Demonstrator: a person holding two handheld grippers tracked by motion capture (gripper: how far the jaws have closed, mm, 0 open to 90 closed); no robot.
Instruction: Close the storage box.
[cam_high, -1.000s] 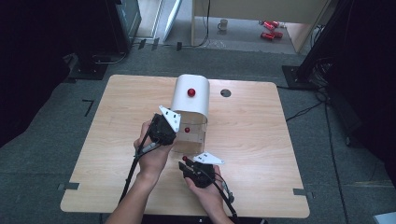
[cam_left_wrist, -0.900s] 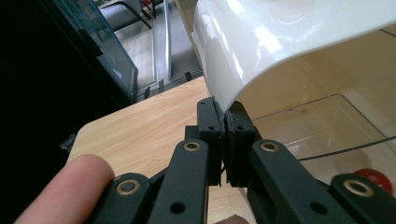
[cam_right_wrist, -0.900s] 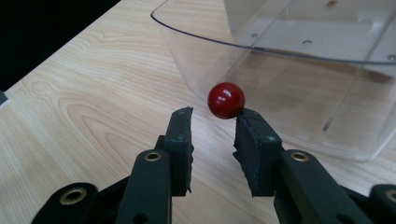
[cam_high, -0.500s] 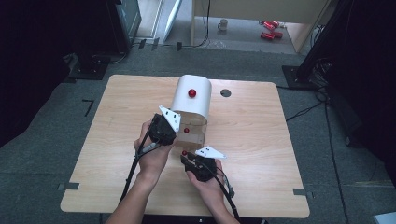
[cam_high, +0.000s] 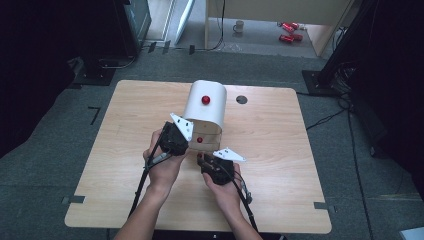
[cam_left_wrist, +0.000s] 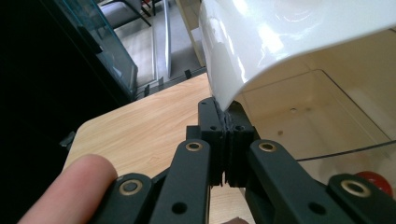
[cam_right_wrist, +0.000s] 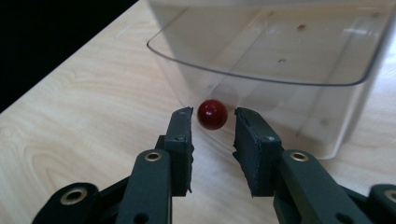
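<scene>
The right gripper (cam_right_wrist: 212, 123) stood slightly spread on either side of the red knob (cam_right_wrist: 212, 114) of the clear drawer (cam_right_wrist: 280, 60), which lay dead ahead at 12 o'clock, pads not visibly pressing it. Farther off, at 10 o'clock, the left gripper (cam_left_wrist: 227, 128) pinched the white cover (cam_left_wrist: 280, 37) edge above the desk (cam_high: 310, 150).

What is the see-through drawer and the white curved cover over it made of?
The clear rounded drawer with a red ball knob looks like transparent plastic: the wooden table shows through its walls. The white arched cover seems to be glossy hard plastic, since bright reflections streak its smooth surface, though painted metal is possible.
</scene>
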